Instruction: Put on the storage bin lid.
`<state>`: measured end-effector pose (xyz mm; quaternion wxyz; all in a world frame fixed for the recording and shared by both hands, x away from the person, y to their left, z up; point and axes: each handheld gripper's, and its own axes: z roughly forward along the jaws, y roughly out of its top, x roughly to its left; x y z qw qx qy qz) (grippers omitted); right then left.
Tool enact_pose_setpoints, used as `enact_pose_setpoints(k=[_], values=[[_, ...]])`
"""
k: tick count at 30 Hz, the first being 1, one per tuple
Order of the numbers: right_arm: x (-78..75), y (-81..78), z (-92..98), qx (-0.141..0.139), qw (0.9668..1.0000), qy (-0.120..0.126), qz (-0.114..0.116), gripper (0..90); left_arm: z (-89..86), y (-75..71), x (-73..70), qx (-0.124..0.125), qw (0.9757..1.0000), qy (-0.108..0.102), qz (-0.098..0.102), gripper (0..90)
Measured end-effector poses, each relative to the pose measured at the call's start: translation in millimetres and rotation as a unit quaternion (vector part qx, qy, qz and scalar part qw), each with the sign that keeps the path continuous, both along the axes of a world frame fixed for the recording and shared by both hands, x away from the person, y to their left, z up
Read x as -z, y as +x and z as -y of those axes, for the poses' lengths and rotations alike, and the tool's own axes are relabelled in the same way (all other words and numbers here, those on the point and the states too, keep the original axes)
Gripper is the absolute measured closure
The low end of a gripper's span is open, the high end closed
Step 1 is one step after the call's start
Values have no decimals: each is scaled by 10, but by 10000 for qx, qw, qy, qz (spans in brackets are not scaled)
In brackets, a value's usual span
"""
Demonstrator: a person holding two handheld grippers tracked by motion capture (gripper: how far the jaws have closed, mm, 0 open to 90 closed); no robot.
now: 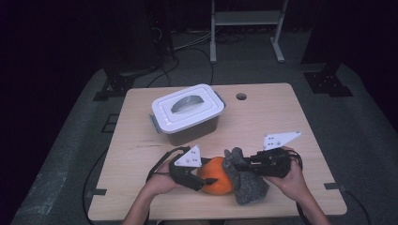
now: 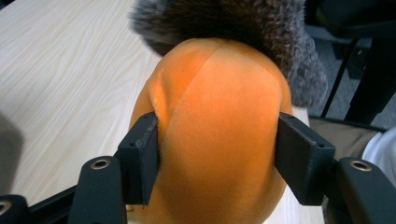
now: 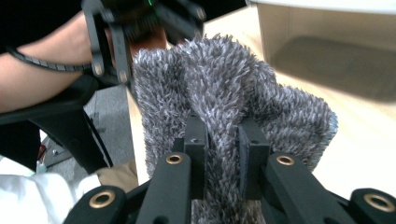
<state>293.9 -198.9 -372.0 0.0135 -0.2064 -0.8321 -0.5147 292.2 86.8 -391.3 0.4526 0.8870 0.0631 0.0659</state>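
Our left gripper [image 2: 217, 154] has its jaws on both sides of the orange plush ball [image 2: 219, 140] at the near edge of the wooden table [image 1: 263, 112], and the pads touch it. Our right gripper [image 3: 223, 154] is pinched shut on a fold of the grey shaggy cloth [image 3: 224, 88], which lies against the ball. We judge the step is wiping the ball; next we must keep it steady and rub.
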Motion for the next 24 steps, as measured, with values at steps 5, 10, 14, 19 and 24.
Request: enact_pose_setpoints(k=[5,10,14,19,24], values=[[105,1,-109,-150,9994,-299,-52,763,22,18,69,-51,10000,13,-56,219],[186,37,18,-55,9977,-649,-208,762,8,46,60,-272,9995,-102,-93,320],[212,23,93,-95,9976,-598,-328,765,33,51,71,-449,9987,-179,-128,328],[18,-83,-41,-321,9984,-457,-54,770,164,-38,63,-302,9995,-114,52,341],[-94,-121,-156,-203,9980,-574,185,773,296,-161,62,24,9996,49,268,334]])
